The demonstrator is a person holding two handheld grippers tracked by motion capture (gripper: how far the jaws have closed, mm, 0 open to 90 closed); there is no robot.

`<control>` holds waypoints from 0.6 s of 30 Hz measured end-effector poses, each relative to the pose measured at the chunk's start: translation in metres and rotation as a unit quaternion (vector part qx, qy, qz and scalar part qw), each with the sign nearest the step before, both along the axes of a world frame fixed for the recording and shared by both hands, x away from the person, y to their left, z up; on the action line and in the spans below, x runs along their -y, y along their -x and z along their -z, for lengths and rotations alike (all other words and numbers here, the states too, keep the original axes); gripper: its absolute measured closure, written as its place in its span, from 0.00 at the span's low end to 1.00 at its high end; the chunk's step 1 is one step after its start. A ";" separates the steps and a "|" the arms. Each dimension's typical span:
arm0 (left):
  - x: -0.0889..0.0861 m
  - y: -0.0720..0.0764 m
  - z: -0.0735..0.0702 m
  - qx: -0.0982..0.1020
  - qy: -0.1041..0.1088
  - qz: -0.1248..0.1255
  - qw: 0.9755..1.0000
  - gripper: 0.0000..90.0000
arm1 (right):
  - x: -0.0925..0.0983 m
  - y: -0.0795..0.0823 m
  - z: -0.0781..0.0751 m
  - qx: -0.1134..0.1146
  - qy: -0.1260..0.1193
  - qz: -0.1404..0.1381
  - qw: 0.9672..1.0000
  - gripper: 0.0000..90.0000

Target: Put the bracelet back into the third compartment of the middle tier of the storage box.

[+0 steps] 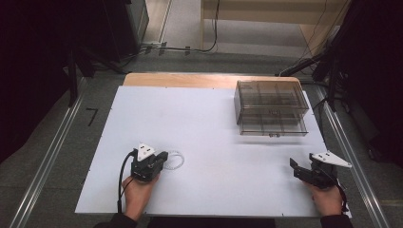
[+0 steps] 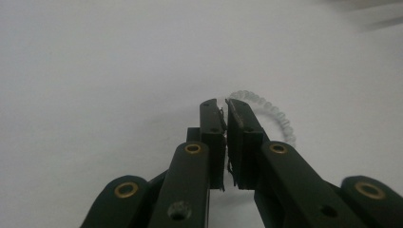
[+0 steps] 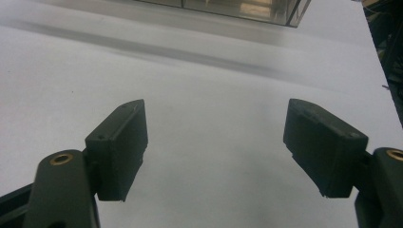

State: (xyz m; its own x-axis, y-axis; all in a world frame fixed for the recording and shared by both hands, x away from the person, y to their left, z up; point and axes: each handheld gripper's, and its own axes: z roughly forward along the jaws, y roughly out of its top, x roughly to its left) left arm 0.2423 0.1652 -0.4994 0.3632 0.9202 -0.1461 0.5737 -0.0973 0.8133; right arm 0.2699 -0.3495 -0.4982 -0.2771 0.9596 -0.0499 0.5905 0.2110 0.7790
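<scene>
A clear beaded bracelet lies flat on the white table, near its front left, a ring of small translucent beads (pale, almost the table's own tone). The left gripper has its jaws pressed nearly together on the ring's near side, the rest of the loop curving out beyond the right jaw.
</scene>
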 end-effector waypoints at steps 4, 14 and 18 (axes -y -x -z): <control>0.001 0.001 -0.004 0.008 0.012 0.004 1.000 0.96 | -0.001 0.000 0.000 -0.002 0.002 0.001 1.000 0.23; 0.004 0.003 -0.017 0.031 0.034 0.012 0.999 0.96 | -0.001 -0.001 0.000 -0.001 0.002 -0.001 1.000 0.23; 0.007 0.001 -0.022 0.035 0.039 0.016 0.999 0.96 | -0.002 -0.001 0.000 0.000 -0.001 0.000 1.000 0.23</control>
